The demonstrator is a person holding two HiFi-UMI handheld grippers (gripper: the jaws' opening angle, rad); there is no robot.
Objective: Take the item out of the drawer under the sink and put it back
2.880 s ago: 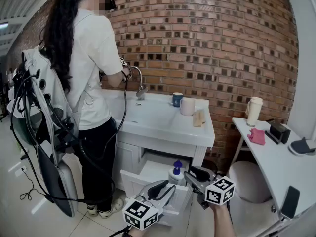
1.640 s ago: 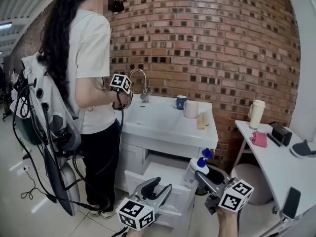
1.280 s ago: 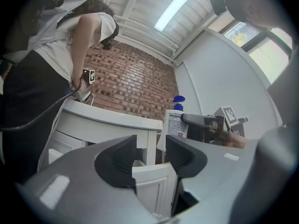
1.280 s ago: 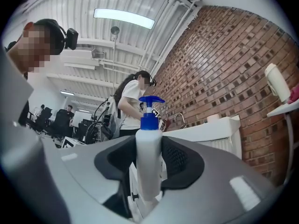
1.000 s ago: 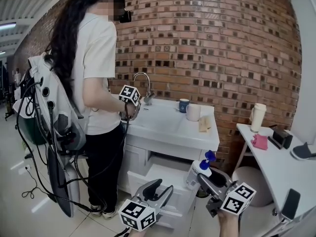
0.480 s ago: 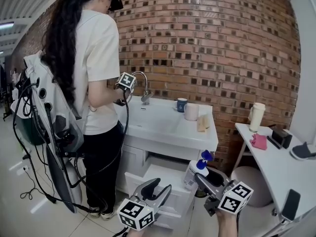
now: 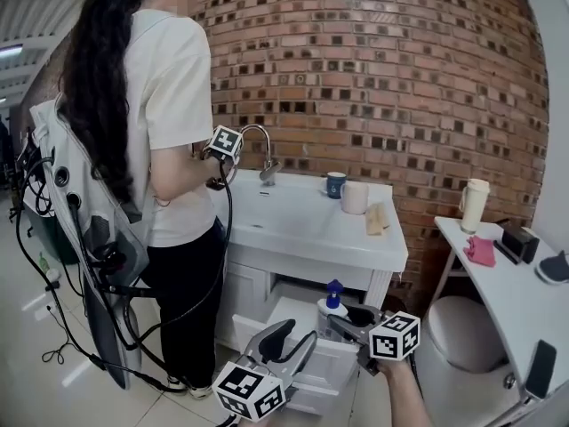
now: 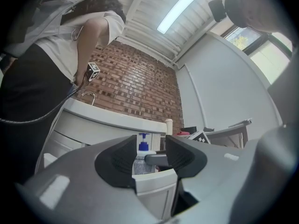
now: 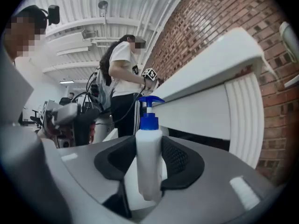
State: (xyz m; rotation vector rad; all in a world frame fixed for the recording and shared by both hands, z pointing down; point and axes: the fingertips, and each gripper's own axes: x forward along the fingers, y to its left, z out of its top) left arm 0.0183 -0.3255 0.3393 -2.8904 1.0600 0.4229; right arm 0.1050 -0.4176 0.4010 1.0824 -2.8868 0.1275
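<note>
Right gripper [image 7: 348, 320] [image 9: 148, 171] is clamped on the white pump bottle [image 7: 330, 306] [image 9: 148, 143], one pad on each side of the body. The bottle stands upright with its long axis vertical. Its blue pump head sits above the jaws and its base hangs just below them. In the right gripper view the nozzle sticks out toward the right-hand jaw. The bottle hangs over the open drawer [image 7: 307, 370], with the sink [image 7: 311, 258] above and beyond the claw.

Left gripper [image 7: 287, 343] [image 8: 152, 158] has its jaws apart by a narrow gap and clamps nothing. The drawer's front rim [image 8: 154, 183] is right under that gap; contact can't be told. The bottle shows through the gap, beyond the jaws.

A person [image 7: 164, 149] stands at the sink, well left of both claws.
</note>
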